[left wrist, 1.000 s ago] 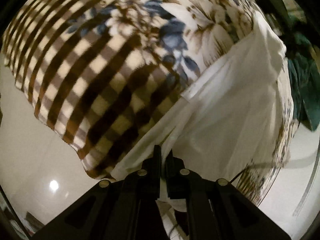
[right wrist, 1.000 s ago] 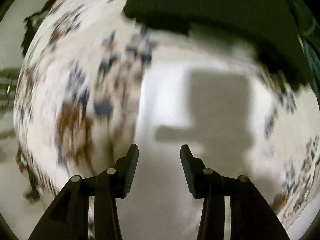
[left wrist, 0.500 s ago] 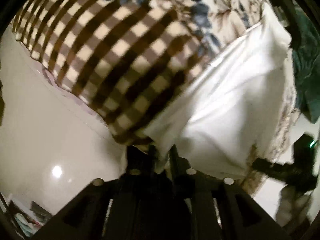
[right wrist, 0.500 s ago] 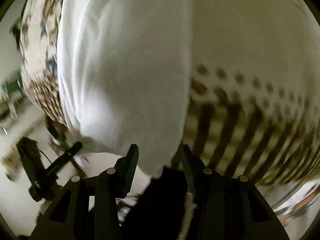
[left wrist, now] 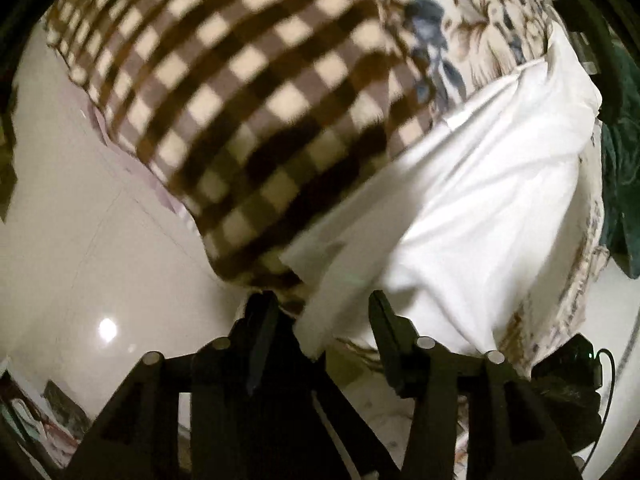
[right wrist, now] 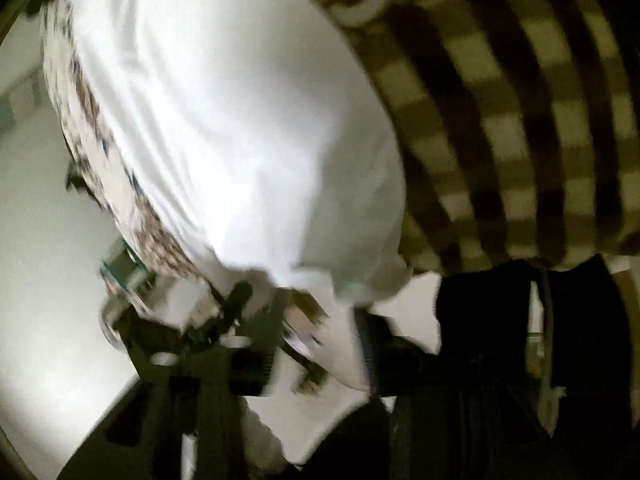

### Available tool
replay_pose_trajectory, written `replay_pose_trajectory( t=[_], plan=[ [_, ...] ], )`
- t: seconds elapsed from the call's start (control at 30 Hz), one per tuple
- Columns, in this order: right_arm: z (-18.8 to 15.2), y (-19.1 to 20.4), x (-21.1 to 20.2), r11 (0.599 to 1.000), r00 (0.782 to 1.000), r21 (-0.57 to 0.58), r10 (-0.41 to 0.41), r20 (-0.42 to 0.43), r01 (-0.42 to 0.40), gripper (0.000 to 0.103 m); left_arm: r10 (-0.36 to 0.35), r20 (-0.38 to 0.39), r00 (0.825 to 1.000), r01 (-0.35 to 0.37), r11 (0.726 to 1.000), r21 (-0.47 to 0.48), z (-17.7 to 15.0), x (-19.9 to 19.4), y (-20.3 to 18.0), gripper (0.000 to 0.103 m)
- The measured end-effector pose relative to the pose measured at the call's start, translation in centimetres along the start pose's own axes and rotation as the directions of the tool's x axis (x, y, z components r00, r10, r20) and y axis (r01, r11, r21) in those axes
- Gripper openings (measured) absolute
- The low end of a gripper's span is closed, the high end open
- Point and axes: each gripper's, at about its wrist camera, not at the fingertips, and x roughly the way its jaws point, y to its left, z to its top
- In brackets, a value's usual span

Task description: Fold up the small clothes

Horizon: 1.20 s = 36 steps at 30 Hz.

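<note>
A white garment (left wrist: 472,208) lies on the bed, one corner hanging over the near edge. My left gripper (left wrist: 318,320) is open, with that hanging corner between its fingers (left wrist: 260,328). In the right wrist view the same white garment (right wrist: 224,128) fills the middle, badly blurred. My right gripper (right wrist: 308,336) is open just below the garment's lower edge, its fingers (right wrist: 372,344) blurred by motion.
A brown and cream checked blanket (left wrist: 240,100) lies left of the garment on a floral bedsheet (left wrist: 472,28). It also shows in the right wrist view (right wrist: 520,120). A dark green cloth (left wrist: 620,160) is at the far right. Pale glossy floor (left wrist: 80,240) lies below the bed edge.
My left gripper was shut on the garment's corner and has now opened. My right gripper swung from the floral sheet across to the garment's lower edge, staying open.
</note>
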Motion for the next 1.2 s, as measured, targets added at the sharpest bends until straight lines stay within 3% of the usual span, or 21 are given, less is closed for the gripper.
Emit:
replay_pose_trajectory(
  t=[0.03,0.27,0.5,0.53,0.63,0.67,0.8,0.9,0.93,0.97,1.2],
  plan=[
    [-0.2,-0.3,0.1,1.000,0.999,0.014,-0.028,0.022,0.027,0.002,0.000,0.021,1.000,0.000,1.000,0.010,0.1,-0.3,-0.1,0.002],
    [-3.3,-0.5,1.4,0.991,0.991,-0.034,-0.132,0.033,0.133,0.000,-0.003,0.075,0.997,-0.002,0.998,0.063,-0.7,-2.0,0.1,0.002],
    [-3.6,0.8,3.2,0.978,0.983,-0.094,-0.185,0.019,0.186,0.001,-0.026,0.004,1.000,0.026,1.000,0.012,-0.1,0.1,2.3,0.007],
    [-3.3,1.2,3.2,0.973,0.979,-0.113,-0.201,0.016,0.202,0.005,-0.038,-0.005,0.999,0.038,0.999,0.001,0.1,0.3,2.5,0.007],
    [-3.6,1.4,1.8,0.956,0.970,-0.165,-0.241,0.021,0.241,0.040,-0.061,-0.002,0.998,0.061,0.998,-0.019,0.5,-0.9,3.6,0.019],
    [-3.6,1.7,1.0,0.960,0.974,-0.170,-0.222,0.032,0.225,0.043,-0.056,0.011,0.998,0.056,0.998,-0.012,0.4,-1.6,3.6,0.025],
    [-4.0,2.5,-3.1,0.951,0.970,-0.204,-0.209,0.125,0.231,0.044,-0.047,0.024,0.999,0.046,0.999,0.008,0.4,-2.7,3.5,0.025],
    [-2.8,2.1,-3.6,0.959,0.973,-0.191,-0.185,0.136,0.209,0.044,-0.031,0.028,0.999,0.031,0.999,0.017,0.7,-2.5,3.8,0.026],
    [-2.1,1.2,-3.6,0.963,0.976,-0.188,-0.173,0.131,0.195,0.037,-0.027,0.027,0.999,0.027,1.000,0.015,0.9,-2.1,3.6,0.026],
    [-1.4,0.0,-3.7,0.963,0.977,-0.188,-0.169,0.129,0.191,0.006,-0.023,0.027,0.999,0.022,1.000,0.015,0.9,-2.0,3.5,0.025],
    [-2.4,-3.4,-0.8,0.937,0.958,-0.201,-0.280,0.057,0.286,0.001,0.009,0.018,1.000,-0.010,0.999,0.045,0.4,-0.6,2.0,0.025]
  ],
)
